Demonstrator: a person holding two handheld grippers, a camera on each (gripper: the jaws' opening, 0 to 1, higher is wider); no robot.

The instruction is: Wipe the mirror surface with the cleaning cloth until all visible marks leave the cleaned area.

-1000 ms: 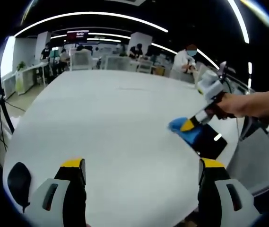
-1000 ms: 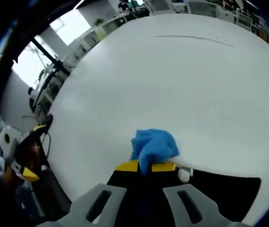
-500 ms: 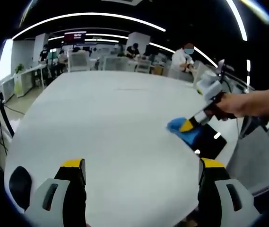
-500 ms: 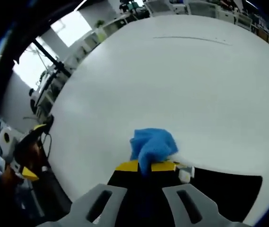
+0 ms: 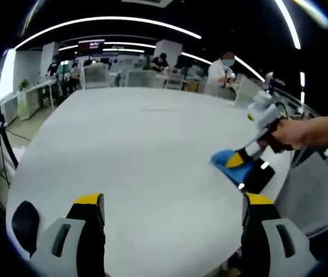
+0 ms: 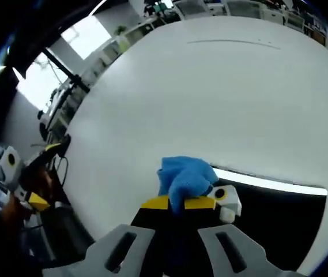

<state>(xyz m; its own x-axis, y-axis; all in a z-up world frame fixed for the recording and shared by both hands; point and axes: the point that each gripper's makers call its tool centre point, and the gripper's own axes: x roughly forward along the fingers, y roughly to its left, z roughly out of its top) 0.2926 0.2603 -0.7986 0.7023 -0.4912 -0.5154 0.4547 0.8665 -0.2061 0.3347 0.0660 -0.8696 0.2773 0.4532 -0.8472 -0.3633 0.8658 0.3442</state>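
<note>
A dark mirror (image 6: 279, 222) lies flat on the white table (image 6: 210, 98), reflecting ceiling lights. My right gripper (image 6: 177, 203) is shut on a blue cleaning cloth (image 6: 184, 178), which is pressed onto the mirror's near edge. In the left gripper view the right gripper (image 5: 237, 161) comes in from the right, held by a hand (image 5: 293, 133), with the blue cloth (image 5: 227, 161) on the mirror (image 5: 259, 178). My left gripper (image 5: 172, 208) hovers open over the table's near edge, well left of the mirror, holding nothing.
The white table (image 5: 135, 150) is large and round-edged. A grey chair (image 5: 313, 193) stands beside the mirror's side. Desks, chairs and several people sit at the far end of the room. Cables and a stand are on the floor to the left.
The right gripper has slid the cloth further onto the mirror, toward the table's near-right edge. The left gripper has stayed nearly still.
</note>
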